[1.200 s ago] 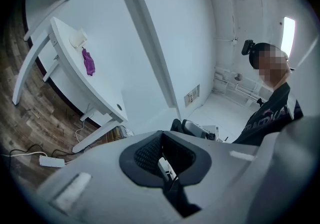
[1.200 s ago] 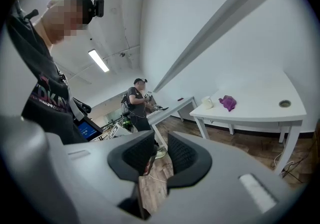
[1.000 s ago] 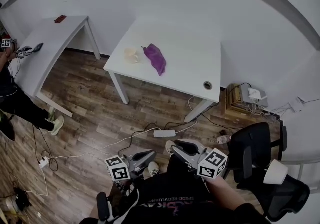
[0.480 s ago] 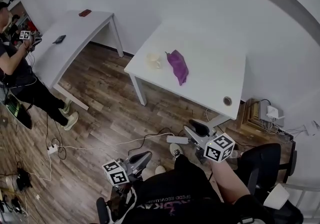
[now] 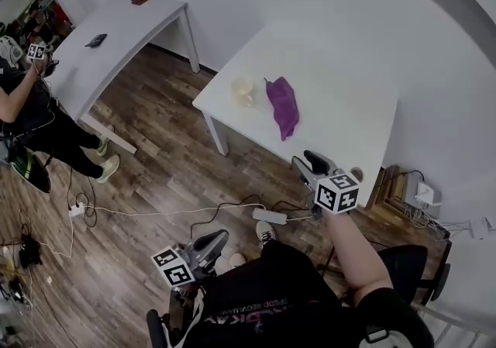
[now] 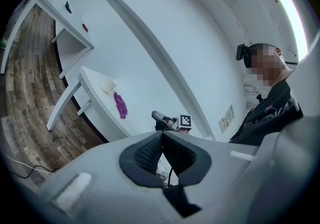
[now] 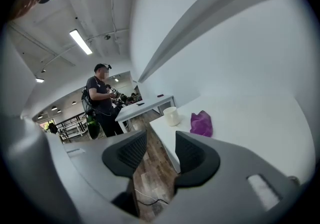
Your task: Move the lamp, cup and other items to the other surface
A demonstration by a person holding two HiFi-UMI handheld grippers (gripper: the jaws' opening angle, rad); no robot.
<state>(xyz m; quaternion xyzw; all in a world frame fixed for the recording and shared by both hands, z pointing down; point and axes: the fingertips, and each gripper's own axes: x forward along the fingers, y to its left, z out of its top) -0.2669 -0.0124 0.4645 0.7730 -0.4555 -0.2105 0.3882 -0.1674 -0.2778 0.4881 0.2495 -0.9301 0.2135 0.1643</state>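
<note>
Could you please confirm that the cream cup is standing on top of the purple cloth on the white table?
Not quite. The cup is not on top of the purple cloth. It stands upright beside the cloth, directly on the white table, with a small gap between the two. The right gripper view shows this most clearly. The rest of the statement holds.

Looks past the right gripper (image 7: 161,143), jaws apart after just opening, with nothing between them. Faces a white table (image 7: 250,118) bearing a pale cup (image 7: 171,116) just beside a purple cloth (image 7: 201,123). Catches a standing person (image 7: 100,101) further left.
</note>
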